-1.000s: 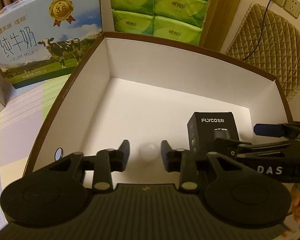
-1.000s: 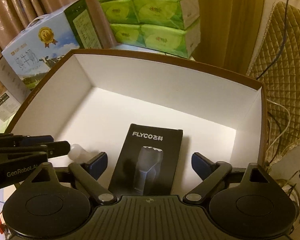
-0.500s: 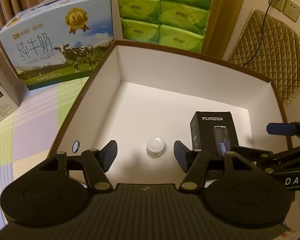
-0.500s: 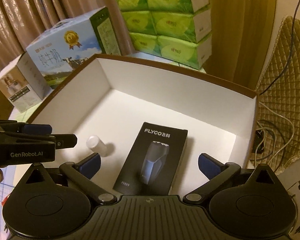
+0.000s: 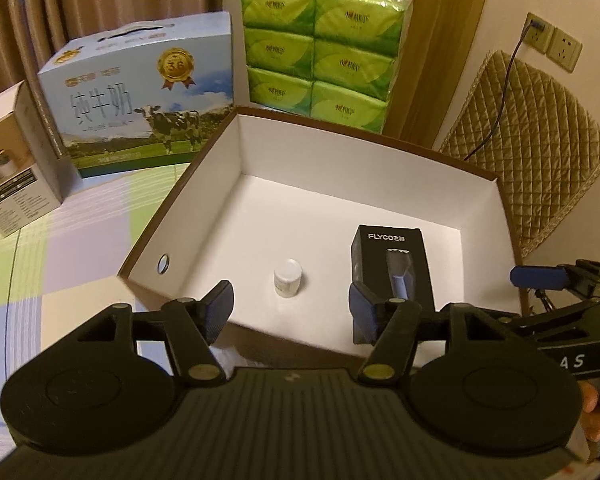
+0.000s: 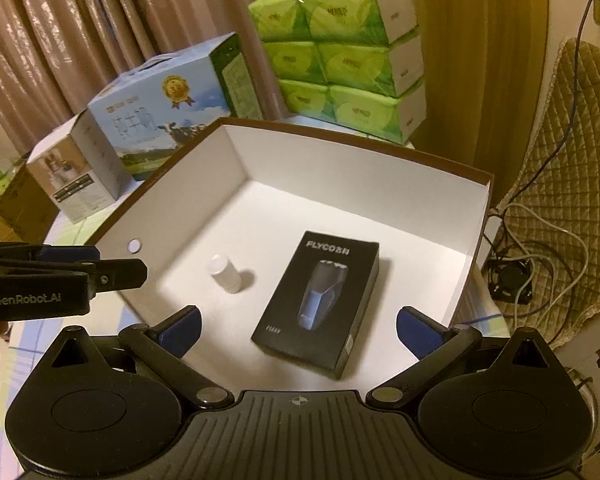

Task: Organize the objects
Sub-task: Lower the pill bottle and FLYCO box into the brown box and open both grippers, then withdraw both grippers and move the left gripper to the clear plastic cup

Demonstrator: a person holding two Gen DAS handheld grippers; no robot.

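On a table covered by a pastel checked cloth, a large open box with brown outside and white inside takes up most of both views. Behind it stand a stack of green tissue packs, a blue milk carton printed with a cow, and a smaller white carton to the left of that.

Above the box's near edge hang the two hand-held tools. The left gripper has its jaws spread wide and grips nothing; its blue-padded fingers touch no object. The right gripper is spread wider still, likewise empty, with part of a hand showing behind it in the left wrist view.

Inside the box, the black FLYCO shaver box lies flat on the white floor toward the right side, directly ahead of the right gripper and between the lines of its two fingers, clear of both. The small white bottle stands upright on the floor to the left of the shaver box and well apart from it, just ahead of the left gripper's gap, untouched.

A small round hole pierces the box's left wall near its front corner.
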